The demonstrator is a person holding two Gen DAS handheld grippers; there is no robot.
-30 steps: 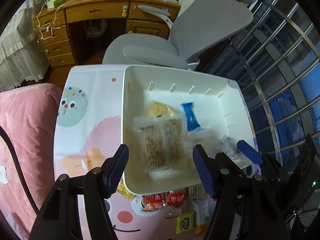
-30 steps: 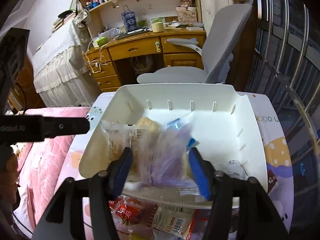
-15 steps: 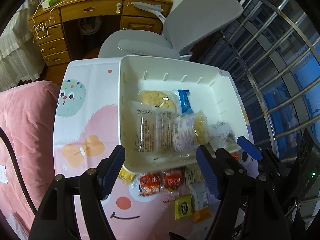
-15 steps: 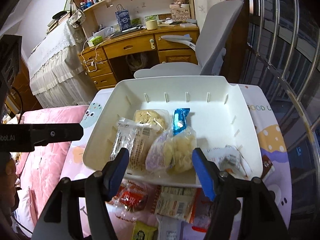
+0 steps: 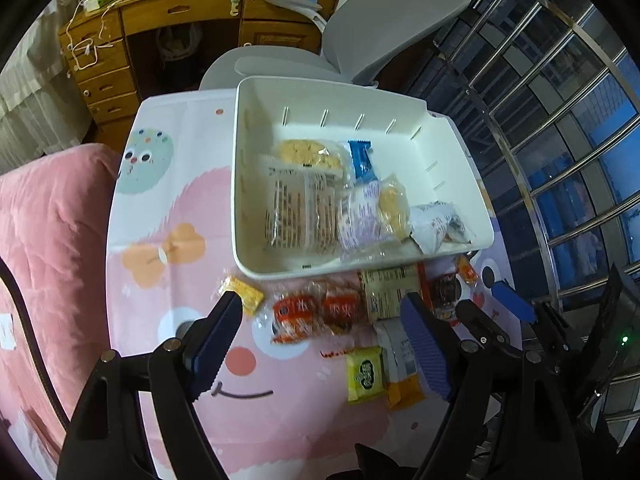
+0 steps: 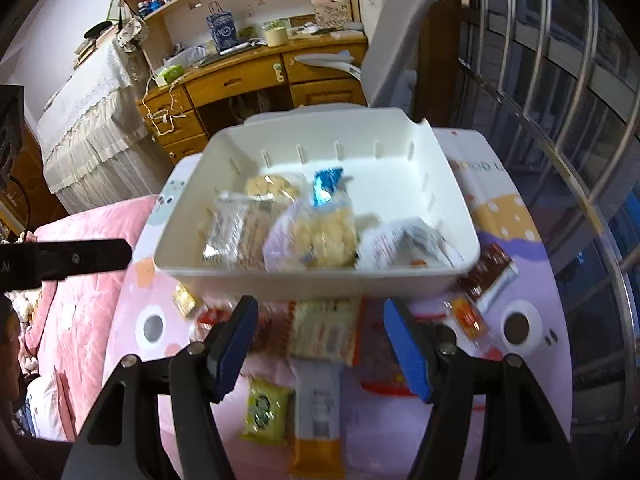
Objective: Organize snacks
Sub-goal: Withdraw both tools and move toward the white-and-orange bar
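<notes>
A white bin stands on the pink cartoon table and holds several wrapped snacks: a clear cracker pack, a blue wrapper, a purple-and-yellow bag. Loose snacks lie before the bin: red packets, a yellow-green packet, a cracker pack. My left gripper is open and empty above the red packets. My right gripper is open and empty above the cracker pack.
A grey office chair and a wooden desk stand behind the table. A pink bed cover lies on the left. A metal window railing runs along the right.
Both grippers pulled back from over the bin toward the table's near side. The purple-and-yellow bag left the right gripper and now lies in the bin. More loose snacks came into view.
</notes>
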